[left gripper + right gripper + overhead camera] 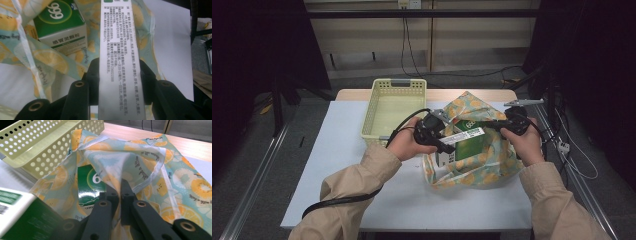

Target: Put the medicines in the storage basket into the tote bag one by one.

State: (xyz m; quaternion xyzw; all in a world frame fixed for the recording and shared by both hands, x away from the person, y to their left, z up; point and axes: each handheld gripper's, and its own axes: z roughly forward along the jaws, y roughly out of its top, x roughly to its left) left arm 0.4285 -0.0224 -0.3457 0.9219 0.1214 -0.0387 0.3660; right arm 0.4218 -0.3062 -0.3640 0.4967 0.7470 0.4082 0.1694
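Observation:
My left gripper (443,141) is shut on a green and white carton (468,136), held over the mouth of a lemon-print cloth bag (479,167). In the left gripper view the jaws (119,66) press both sides of the carton's narrow white printed face (117,45). A second green carton (60,25) lies inside the bag (50,62). My right gripper (118,187) is shut on a fold of the bag's fabric (140,162) and holds the opening up. Through that opening the second carton (90,185) shows, and the held carton (15,212) is at the lower left.
A pale yellow perforated basket (382,95) stands just behind and left of the bag, close to my left hand. The white table mat (342,150) has free room on the left and at the front. The wooden tabletop edge (140,132) runs behind the bag.

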